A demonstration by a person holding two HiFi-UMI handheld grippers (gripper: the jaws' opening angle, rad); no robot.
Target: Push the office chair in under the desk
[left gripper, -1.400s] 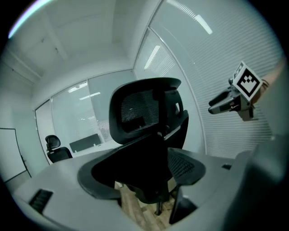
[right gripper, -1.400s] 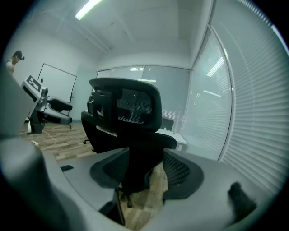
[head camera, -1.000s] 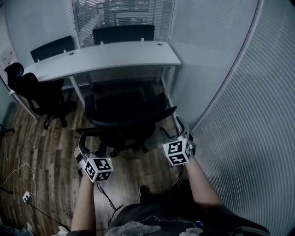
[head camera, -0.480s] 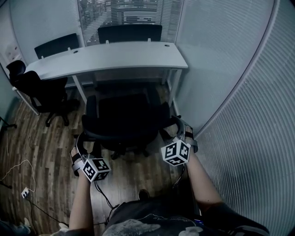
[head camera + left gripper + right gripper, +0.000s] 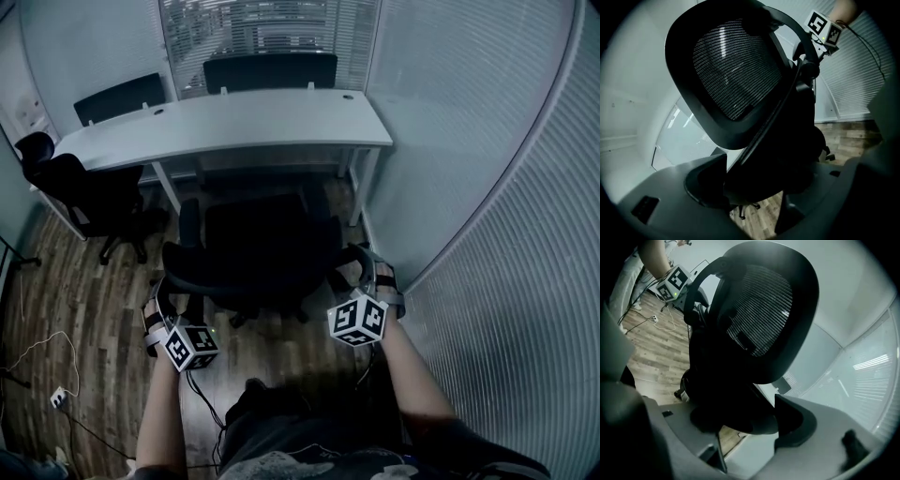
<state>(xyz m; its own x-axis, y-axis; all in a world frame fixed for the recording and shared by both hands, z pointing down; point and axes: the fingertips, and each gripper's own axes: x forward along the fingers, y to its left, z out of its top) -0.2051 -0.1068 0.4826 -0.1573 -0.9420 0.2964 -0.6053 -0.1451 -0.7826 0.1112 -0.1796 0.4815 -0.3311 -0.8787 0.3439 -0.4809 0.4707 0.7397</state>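
- In front of the surface's (image 5: pixel 234 117) near edge, toward its right corner, the office chair (image 5: pixel 262 244) stands with its backrest toward the person.
- The left tongs (image 5: pixel 750 187) grip the chair's left side.
- The right tongs (image 5: pixel 747 425) grip its right side.

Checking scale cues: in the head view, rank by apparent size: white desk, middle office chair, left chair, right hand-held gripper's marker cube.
1-2. white desk, middle office chair: alike, chair nearer, unranked.
3. left chair.
4. marker cube of right hand-held gripper.
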